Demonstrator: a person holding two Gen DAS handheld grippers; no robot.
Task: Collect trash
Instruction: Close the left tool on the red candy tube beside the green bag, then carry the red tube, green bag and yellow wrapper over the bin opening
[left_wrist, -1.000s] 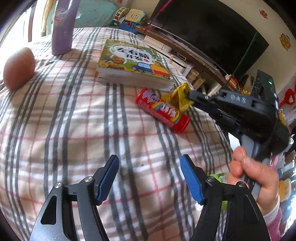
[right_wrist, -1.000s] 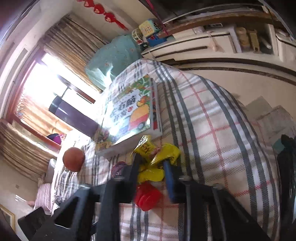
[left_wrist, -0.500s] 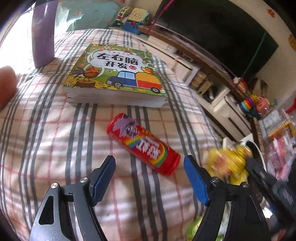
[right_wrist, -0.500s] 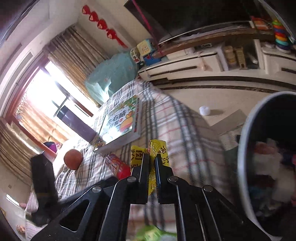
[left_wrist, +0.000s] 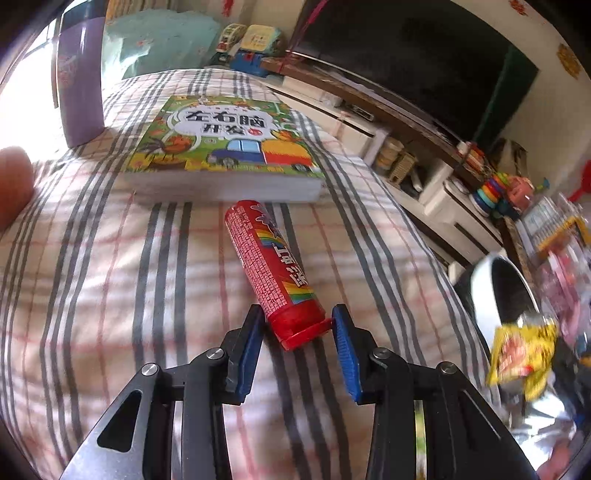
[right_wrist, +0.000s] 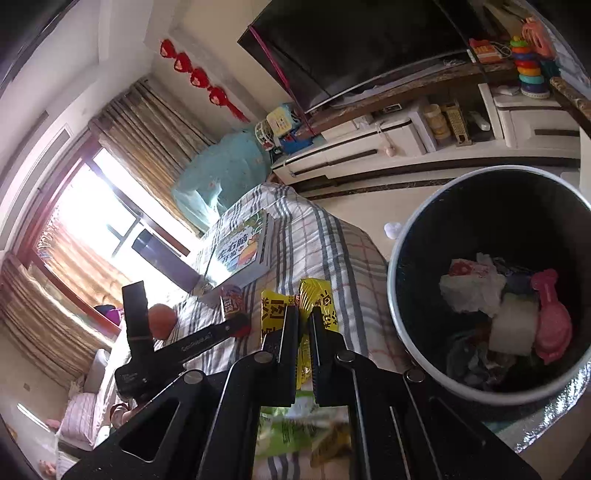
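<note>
A red candy tube (left_wrist: 275, 275) is seen lying on its side on the plaid-covered bench (left_wrist: 110, 258), its capped end toward the camera and its far end close to the spine side of a children's book (left_wrist: 225, 147). The capped end sits between the blue pads (left_wrist: 245, 349) of the left tongs (left_wrist: 297, 347), which are spread a little wider than the tube; whether either pad touches the cap cannot be told. In the right wrist view the same tube (right_wrist: 232, 300) is partly seen beside the book (right_wrist: 240, 251), with the body of the left tongs (right_wrist: 177, 347) reaching toward it.

A yellow snack wrapper (right_wrist: 299, 314) is pinched in the right tongs (right_wrist: 304, 325), whose fingers are drawn nearly together on it, the crumpled foil standing out above the tips. In the left wrist view the wrapper (left_wrist: 522, 354) shows blurred at the right edge, just beside the trash bin (left_wrist: 480, 280). The bin (right_wrist: 402, 236) is a round, white-rimmed, dark-lined container standing off the bench edge, to the right of the held wrapper; white paper, a pink plastic piece and other scraps are seen inside it.

Farther back on the bench a purple bottle (left_wrist: 79, 79) stands upright near the book, and an orange-brown ball (right_wrist: 161, 320) rests at the left. A low white cabinet (right_wrist: 406, 144) under a dark television (right_wrist: 369, 44) lines the wall.
</note>
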